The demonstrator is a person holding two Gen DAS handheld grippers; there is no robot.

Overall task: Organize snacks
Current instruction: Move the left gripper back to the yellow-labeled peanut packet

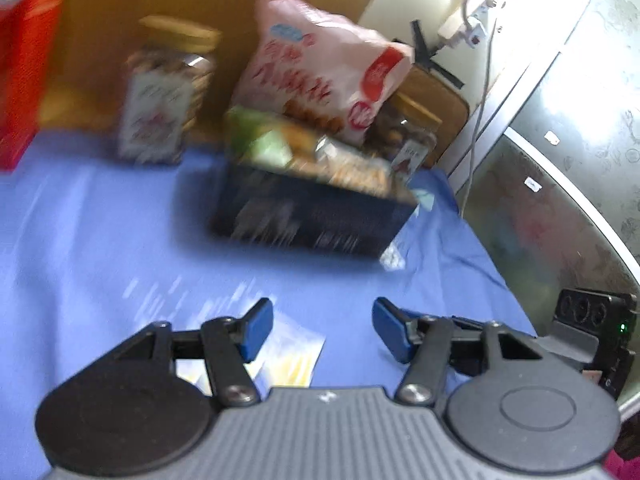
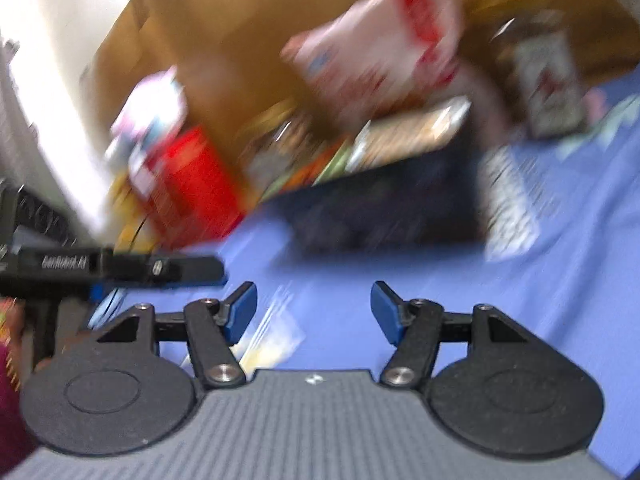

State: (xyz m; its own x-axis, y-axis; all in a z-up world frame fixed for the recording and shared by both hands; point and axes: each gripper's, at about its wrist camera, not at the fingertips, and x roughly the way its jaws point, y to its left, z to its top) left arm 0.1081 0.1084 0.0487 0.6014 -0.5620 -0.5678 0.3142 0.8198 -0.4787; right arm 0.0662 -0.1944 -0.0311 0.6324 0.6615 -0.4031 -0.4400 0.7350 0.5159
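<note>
Both your claws are released with nothing between the pads: the left claw (image 1: 323,330) and the right claw (image 2: 313,316) hang over the blue-covered surface (image 1: 100,240). The snacks are gathered in the dark box (image 1: 312,216), likely to keep them together, a pink bag (image 1: 320,64) leaning on top. You can count one box, one bag, two jars (image 1: 168,92), and one yellow packet (image 1: 296,356) lying loose by your left claw

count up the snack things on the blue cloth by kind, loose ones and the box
Clear jars with tan lids: 2, one standing alone, one behind the box
Large pink-and-red snack bags: 1
Dark boxes filled with packets: 1
Red cartons: 1
Flat yellow-white packets by the jaws: 1
Total: 6; packets inside the box are too blurred to count.
</note>
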